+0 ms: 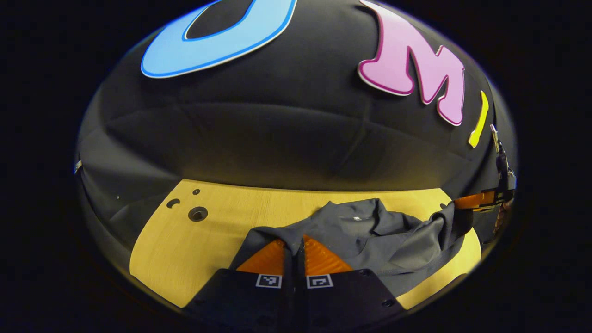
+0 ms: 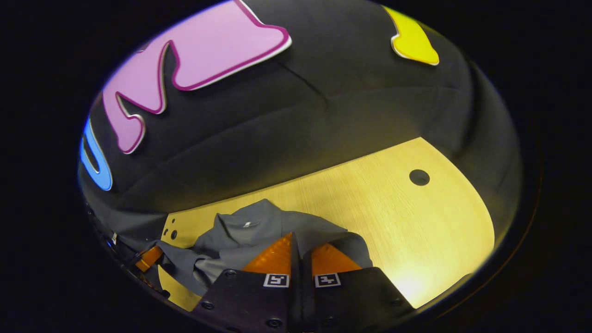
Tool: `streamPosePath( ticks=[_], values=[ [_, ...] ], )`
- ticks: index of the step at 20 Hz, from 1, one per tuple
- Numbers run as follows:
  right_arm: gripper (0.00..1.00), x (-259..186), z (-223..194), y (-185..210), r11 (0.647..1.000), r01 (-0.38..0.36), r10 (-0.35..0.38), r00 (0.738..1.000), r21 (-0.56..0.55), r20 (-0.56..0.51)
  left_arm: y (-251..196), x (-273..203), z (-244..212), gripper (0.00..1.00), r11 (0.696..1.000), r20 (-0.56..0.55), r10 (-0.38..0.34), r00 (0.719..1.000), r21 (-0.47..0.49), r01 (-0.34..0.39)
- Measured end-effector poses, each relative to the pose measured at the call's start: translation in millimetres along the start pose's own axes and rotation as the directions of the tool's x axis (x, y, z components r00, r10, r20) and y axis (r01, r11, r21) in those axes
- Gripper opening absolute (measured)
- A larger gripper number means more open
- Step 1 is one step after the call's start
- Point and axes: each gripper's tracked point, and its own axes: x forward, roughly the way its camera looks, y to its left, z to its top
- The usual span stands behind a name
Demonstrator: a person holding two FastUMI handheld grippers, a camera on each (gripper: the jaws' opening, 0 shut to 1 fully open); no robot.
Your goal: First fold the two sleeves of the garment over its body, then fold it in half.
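Pinching dark grey cloth, the left gripper [image 1: 293, 244] had both fingers closed on a fold of the garment [image 1: 370, 231] that ran up between them in the left gripper view. From that pinch the shirt spread away to the right and slightly ahead, rumpled, collar [image 1: 370, 217] up near the far side with a small pale tag showing. Its far right edge was lifted off the surface [image 1: 222, 217] and stretched toward the right gripper [image 1: 471, 202], seen at the right rim of that view with a hand [image 1: 502, 217] behind it.

In the right gripper view the right gripper [image 2: 296, 247] was likewise clenched on a ridge of the garment [image 2: 259, 226], cloth squeezed between its fingers. The shirt lay ahead and to the left of that grip, bunched, collar [image 2: 231, 222] toward the far side. Further left, low in the view, the left gripper [image 2: 149, 259] met the fabric's other end; its hold was too small to tell from there.

Garment sat near the front edge of the pale wood surface [image 2: 393, 217], mostly draped on it. Round holes [image 1: 198, 213] marked the wood to the left of the shirt, and one hole [image 2: 419, 177] lay well apart on the right. Black booth wall [image 1: 286, 138] rose behind.
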Motion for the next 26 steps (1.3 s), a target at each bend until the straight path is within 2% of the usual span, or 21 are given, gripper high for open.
streamPosePath(
  ticks=[2,4,6,7,8,9,10,12,16,19,23,26],
  values=[
    [0.07,19.2,-12.8,-1.8,0.999,0.016,-0.015,0.999,0.030,-0.036,3.3,11.3,-10.1,0.05,1.000,-0.018,0.005,1.000,-0.018,-0.005],
    [0.19,32.0,-24.8,1.4,0.999,0.015,-0.012,0.997,0.044,-0.071,8.5,20.2,-20.3,0.08,0.999,-0.039,0.033,0.999,-0.028,-0.034],
    [0.48,35.9,-35.1,6.2,1.000,0.005,-0.003,0.996,0.022,-0.089,14.2,20.3,-28.4,0.18,0.997,-0.067,0.071,0.995,-0.016,-0.072],
    [0.63,33.1,-37.5,8.4,1.000,-0.001,0.001,0.996,-0.001,-0.091,16.7,18.4,-29.9,0.31,0.996,-0.071,0.086,0.994,-0.009,-0.087],
    [0.78,27.7,-38.7,9.9,1.000,-0.001,-0.001,0.997,-0.026,-0.082,14.9,15.1,-26.8,0.49,0.996,-0.059,0.085,0.995,-0.010,-0.085],
    [0.98,22.6,-39.5,11.5,0.999,-0.005,0.002,0.998,-0.048,-0.070,16.1,5.7,-20.5,0.67,0.996,-0.038,0.084,0.996,-0.007,-0.085],
    [0.99,11.9,-37.6,11.1,0.997,-0.003,-0.001,0.998,-0.072,-0.057,20.4,-3.0,-13.2,0.84,0.995,-0.013,0.099,0.995,0.005,-0.099],
    [0.99,-11.4,-29.9,3.3,0.993,0.021,-0.023,1.000,-0.114,-0.013,28.9,-26.3,-2.5,0.98,0.992,0.023,0.123,0.992,0.028,-0.123],
    [0.99,-66.8,-14.7,-7.2,0.988,0.045,-0.035,0.997,-0.148,0.069,30.6,-90.5,25.5,0.98,0.988,0.112,0.128,0.985,0.071,-0.136],
    [0.99,-119.9,-5.7,-11.2,0.987,0.061,-0.039,0.988,-0.148,0.150,24.9,-144.6,45.2,0.97,0.990,0.193,0.122,0.974,0.049,-0.134],
    [0.99,-202.6,-3.7,-9.3,0.985,0.084,-0.039,0.961,-0.154,0.274,14.4,-221.1,61.9,0.97,0.992,0.295,0.108,0.949,0.036,-0.124],
    [0.98,-259.6,-15.0,2.1,0.979,0.087,-0.019,0.939,-0.184,0.345,-7.5,-278.6,61.6,0.97,0.993,0.350,0.061,0.935,0.070,-0.091]
  ],
)
